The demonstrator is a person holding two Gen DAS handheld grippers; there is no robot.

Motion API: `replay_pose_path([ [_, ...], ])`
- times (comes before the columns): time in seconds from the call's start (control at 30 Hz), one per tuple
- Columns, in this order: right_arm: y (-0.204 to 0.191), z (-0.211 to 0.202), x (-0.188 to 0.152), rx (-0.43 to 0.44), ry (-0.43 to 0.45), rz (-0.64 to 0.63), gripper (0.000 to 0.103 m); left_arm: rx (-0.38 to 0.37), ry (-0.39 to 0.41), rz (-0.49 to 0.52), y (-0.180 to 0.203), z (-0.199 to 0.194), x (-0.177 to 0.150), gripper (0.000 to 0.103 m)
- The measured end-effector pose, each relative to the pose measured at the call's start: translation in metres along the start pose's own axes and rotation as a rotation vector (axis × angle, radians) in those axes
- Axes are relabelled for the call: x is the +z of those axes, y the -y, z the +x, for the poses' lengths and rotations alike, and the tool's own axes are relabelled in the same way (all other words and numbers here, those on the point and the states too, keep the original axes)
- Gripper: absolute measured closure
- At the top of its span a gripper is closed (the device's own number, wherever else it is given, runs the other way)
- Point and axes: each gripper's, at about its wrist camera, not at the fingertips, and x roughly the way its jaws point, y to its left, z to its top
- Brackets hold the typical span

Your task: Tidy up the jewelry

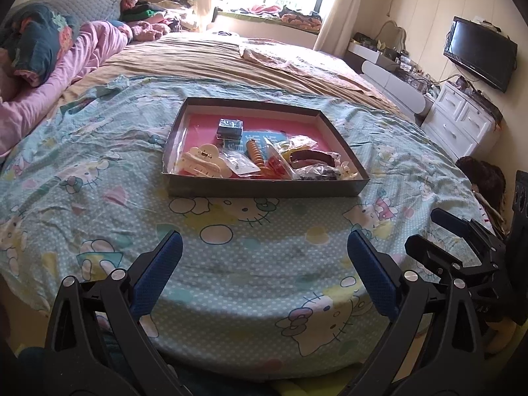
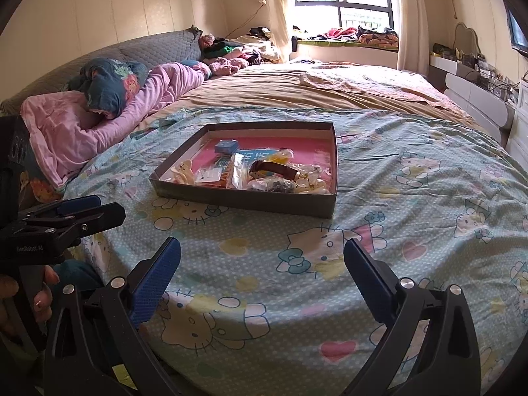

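Left wrist view: both grippers' jaws wide over cartoon bedsheet (image 1: 99, 171), tray (image 1: 264, 188) beyond

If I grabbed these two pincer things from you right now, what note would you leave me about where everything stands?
Left gripper: open, empty, above the bedsheet, short of the box.
Right gripper: open, empty, likewise short of the box.
Shallow box sits on the bed. Inside, jumbled near its front: cream hair claw, small dark case, orange spiral piece, dark band, several clear bags.
Done: nothing sorted, as far as shows.
Left: pick and arrange every piece.
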Motion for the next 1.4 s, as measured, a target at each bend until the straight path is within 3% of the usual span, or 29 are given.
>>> replay_pose_path([
  [1.4,-0.0027,-0.0074,0.0019,-0.003,0.015,-0.004,0.005,0.031,0.006,0.029,0.0043,-0.0091,0.0024,0.010],
])
